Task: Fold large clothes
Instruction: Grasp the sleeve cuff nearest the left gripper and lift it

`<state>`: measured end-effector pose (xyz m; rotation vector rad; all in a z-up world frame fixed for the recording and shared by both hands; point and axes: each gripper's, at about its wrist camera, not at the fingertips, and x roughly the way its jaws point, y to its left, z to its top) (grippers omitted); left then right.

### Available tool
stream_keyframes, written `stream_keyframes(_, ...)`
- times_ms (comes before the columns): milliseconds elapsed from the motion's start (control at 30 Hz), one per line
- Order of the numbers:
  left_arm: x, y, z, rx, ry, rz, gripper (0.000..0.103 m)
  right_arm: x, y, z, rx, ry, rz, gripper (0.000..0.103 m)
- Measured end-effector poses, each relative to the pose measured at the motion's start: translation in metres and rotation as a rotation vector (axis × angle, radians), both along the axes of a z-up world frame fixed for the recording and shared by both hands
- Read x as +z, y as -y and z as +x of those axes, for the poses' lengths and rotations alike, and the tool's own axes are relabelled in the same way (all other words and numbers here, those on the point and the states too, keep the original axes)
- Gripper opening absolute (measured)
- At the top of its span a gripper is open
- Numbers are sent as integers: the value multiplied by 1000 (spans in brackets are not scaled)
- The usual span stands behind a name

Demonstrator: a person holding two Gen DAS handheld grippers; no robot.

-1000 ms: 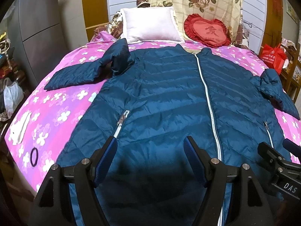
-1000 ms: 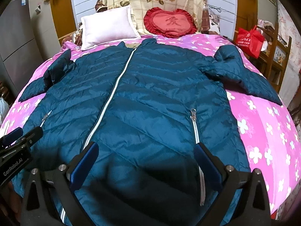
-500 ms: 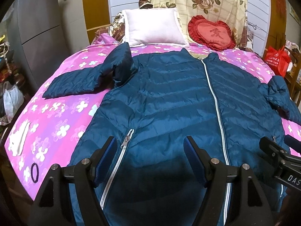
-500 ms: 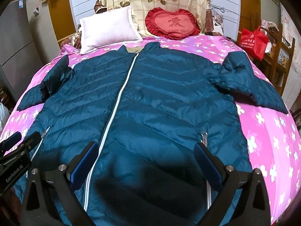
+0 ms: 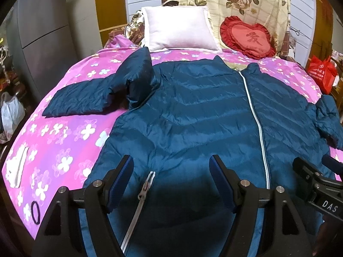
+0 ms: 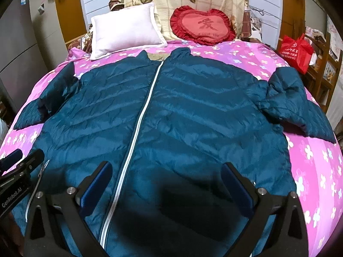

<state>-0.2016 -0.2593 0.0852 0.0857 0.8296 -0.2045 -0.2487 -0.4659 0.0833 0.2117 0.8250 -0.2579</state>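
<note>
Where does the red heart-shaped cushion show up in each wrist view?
Left wrist view: the red heart cushion sits upper right of centre, at the head of the bed, right of the white pillow.
Right wrist view: the same cushion sits top centre, again right of the white pillow.
Shared landmark: the jacket's white front zipper, whose top end points toward the cushion.

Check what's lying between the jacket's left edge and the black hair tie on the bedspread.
Nothing: only bare pink floral bedspread lies between the black hair tie and the blue jacket. The left wrist view shows it.
</note>
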Motion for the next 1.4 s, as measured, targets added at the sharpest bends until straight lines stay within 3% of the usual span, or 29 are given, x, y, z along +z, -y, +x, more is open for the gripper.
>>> stream_keyframes(567,-21,2,40,24,-36,-2,46,-17,2,43,12,-38,-13,102)
stream_keyframes(967,-13,-18,54,54,-1,-12,47,-23,2,58,11,-56,-8,102)
stream_keyframes(1400,4,-133,102,272,-18,-230,47,-30,3,67,10,-69,-6,103)
